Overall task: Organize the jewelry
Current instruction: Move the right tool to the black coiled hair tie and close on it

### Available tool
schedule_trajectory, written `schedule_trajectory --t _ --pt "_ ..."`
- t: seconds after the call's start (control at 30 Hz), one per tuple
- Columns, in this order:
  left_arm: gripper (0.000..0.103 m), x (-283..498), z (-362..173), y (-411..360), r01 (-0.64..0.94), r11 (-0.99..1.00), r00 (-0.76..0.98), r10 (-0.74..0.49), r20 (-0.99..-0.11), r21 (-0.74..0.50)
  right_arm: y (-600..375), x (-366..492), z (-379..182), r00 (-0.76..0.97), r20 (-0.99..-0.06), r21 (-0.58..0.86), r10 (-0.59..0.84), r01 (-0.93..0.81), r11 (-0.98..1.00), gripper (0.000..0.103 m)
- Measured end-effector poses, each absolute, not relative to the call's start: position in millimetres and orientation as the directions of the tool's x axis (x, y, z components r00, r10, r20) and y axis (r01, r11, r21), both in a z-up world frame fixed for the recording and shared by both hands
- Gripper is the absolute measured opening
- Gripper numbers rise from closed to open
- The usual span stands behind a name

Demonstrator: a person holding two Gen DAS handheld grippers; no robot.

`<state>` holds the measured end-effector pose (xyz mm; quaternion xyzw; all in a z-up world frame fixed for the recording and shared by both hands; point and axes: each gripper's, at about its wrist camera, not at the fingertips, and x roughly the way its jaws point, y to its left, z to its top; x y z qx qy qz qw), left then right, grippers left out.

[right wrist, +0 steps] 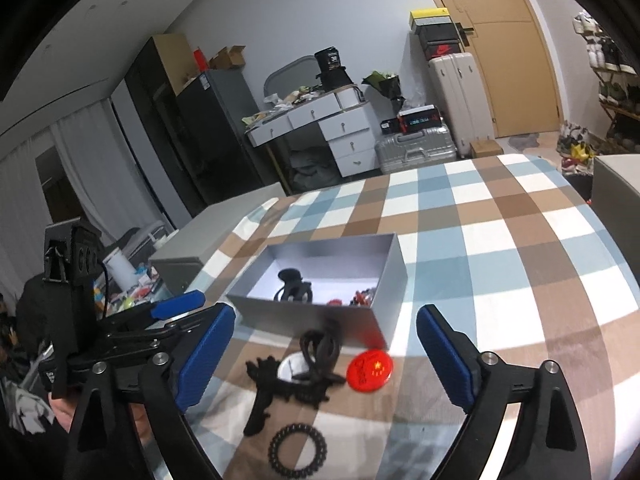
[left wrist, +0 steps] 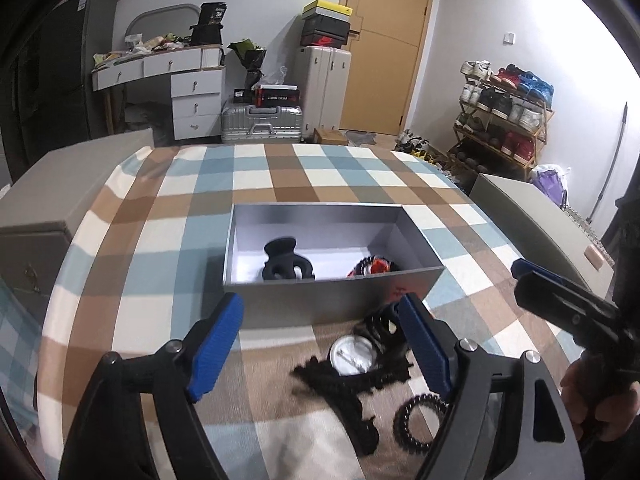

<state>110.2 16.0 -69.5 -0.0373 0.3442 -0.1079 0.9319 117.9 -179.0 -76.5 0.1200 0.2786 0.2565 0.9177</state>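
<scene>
An open grey box point(left wrist: 336, 300) point(right wrist: 312, 320) stands on the checked tablecloth. It holds a black hair claw point(left wrist: 282, 260) point(right wrist: 294, 284) and a red and black piece point(left wrist: 374, 266) point(right wrist: 360, 298). In front of the box lie a heap of black hair pieces point(left wrist: 344, 396) point(right wrist: 280, 384), a white round badge point(left wrist: 352, 356) point(right wrist: 290, 366), a black spiral hair tie point(left wrist: 420, 420) point(right wrist: 298, 450) and a red round badge point(right wrist: 370, 370). My left gripper point(left wrist: 320, 340) point(right wrist: 176, 308) hovers open over the heap, holding nothing. My right gripper point(right wrist: 324, 360) point(left wrist: 560, 300) is open beside it, also with nothing in it.
Grey cabinets flank the table on the left point(left wrist: 60, 192) and the right point(left wrist: 532, 216). A person's hand point(left wrist: 600, 408) holds the right gripper. Beyond the table stand a white desk point(left wrist: 192, 80), suitcases point(left wrist: 260, 120) and a shoe rack point(left wrist: 504, 120).
</scene>
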Motion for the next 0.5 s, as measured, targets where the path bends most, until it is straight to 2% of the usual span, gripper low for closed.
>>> schedule_trajectory --t 0.27,0.43,0.5 --pt "0.083 90.5 -79.9 14.8 0.154 0.979 0.738 -0.204 -0.644 -0.134 -174.4 96.7 -87.8 0.715 -0.475 0.314 0.512 -0.406 0.858 0.1" --pt "0.093 78.2 -95.4 15.8 0.145 0.977 0.714 -0.214 -0.666 -0.158 -171.4 89.8 -101.3 0.697 -0.527 0.285 0.487 -0.395 0.873 0.101" --pt "0.093 74.1 -101.3 15.5 0.143 0.976 0.701 -0.217 -0.68 -0.164 -168.9 87.5 -106.8 0.679 -0.547 0.284 0.49 -0.399 0.872 0.101"
